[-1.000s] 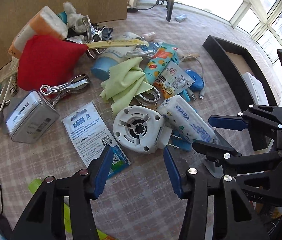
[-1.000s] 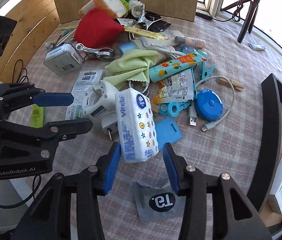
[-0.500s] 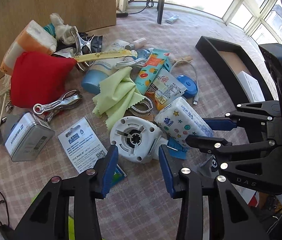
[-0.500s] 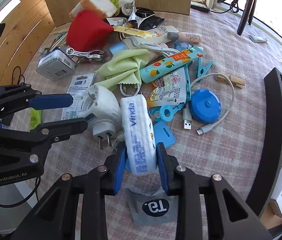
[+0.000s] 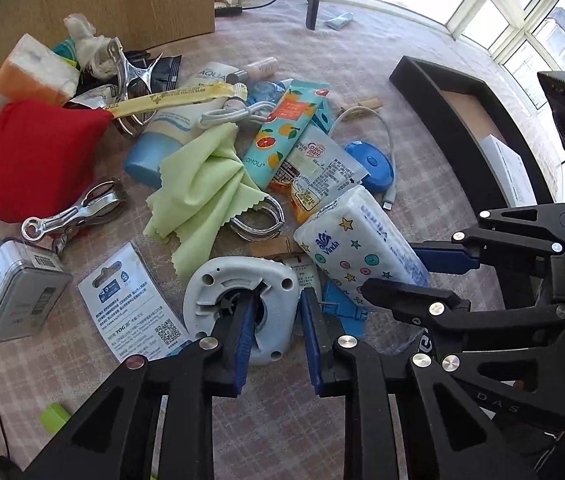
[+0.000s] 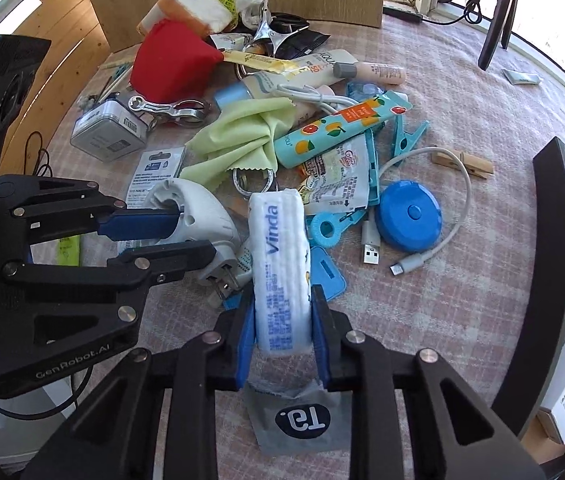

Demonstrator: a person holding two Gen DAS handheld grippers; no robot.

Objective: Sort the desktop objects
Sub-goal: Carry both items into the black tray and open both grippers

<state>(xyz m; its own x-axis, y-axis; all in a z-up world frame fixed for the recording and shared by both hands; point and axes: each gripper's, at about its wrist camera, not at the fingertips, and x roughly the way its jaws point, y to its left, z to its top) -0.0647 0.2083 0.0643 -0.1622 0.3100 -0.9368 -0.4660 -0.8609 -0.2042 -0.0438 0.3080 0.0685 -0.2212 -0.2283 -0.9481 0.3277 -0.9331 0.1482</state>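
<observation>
Left view: checked cloth covers the counter (image 5: 362, 60), windows behind; left gripper (image 5: 274, 332) jaws, just closing, straddle the white plug (image 5: 238, 304), contact unclear. Right view: right gripper (image 6: 282, 336) jaws, just closing, pinch the tissue pack (image 6: 280, 256); sachet (image 6: 302, 420) half hidden.

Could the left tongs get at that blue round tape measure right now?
Probably not: the left tongs straddle the white plug-in device, and the right tongs' tissue pack lies before the blue tape measure.

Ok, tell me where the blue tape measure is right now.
In the right wrist view the blue tape measure lies right of centre on the checked cloth, inside the loop of the white USB cable, just right of the Coffee-mate sachet.
</observation>
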